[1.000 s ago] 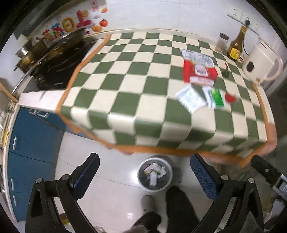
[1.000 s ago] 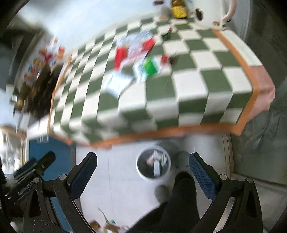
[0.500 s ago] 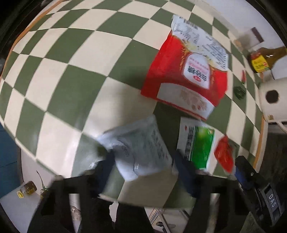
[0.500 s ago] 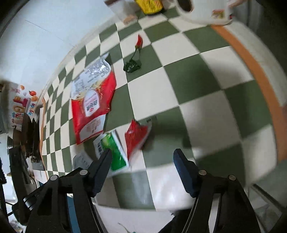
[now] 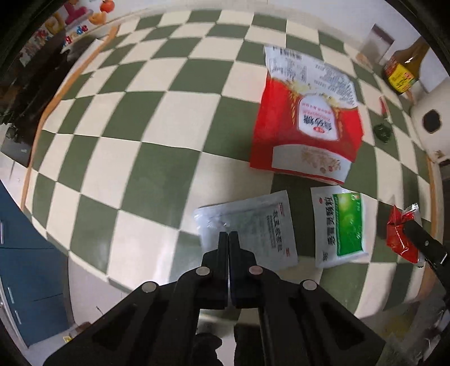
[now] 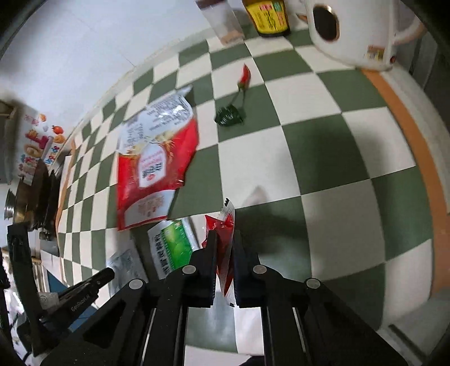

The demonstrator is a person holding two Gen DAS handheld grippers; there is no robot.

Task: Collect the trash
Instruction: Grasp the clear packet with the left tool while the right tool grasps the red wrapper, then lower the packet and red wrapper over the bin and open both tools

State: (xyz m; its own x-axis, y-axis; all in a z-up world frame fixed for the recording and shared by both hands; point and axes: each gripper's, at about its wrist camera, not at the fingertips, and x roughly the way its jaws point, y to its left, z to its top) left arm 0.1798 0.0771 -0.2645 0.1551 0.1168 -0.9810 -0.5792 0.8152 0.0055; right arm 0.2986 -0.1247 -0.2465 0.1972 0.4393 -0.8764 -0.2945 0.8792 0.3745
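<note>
On the green-and-cream checked counter lie several wrappers. My left gripper (image 5: 228, 236) is shut on the near edge of a clear silver sachet (image 5: 253, 222). My right gripper (image 6: 225, 239) is shut on a small red sachet (image 6: 222, 228), which also shows at the right of the left wrist view (image 5: 399, 236). A green-and-white sachet (image 5: 340, 225) lies between them; it also shows in the right wrist view (image 6: 171, 245). A large red-and-white bag (image 5: 306, 121) lies beyond, seen too in the right wrist view (image 6: 154, 166).
A red chilli (image 6: 244, 77) and a dark green scrap (image 6: 229, 115) lie further back. A white kettle (image 6: 357, 33), a sauce bottle (image 6: 267, 17) and a jar (image 5: 377, 43) stand at the back right. A stove with a pan (image 6: 28, 200) is at the left.
Both grippers moved from above the floor bin to the counter and closed, the left on the silver sachet, the right on the red sachet.
</note>
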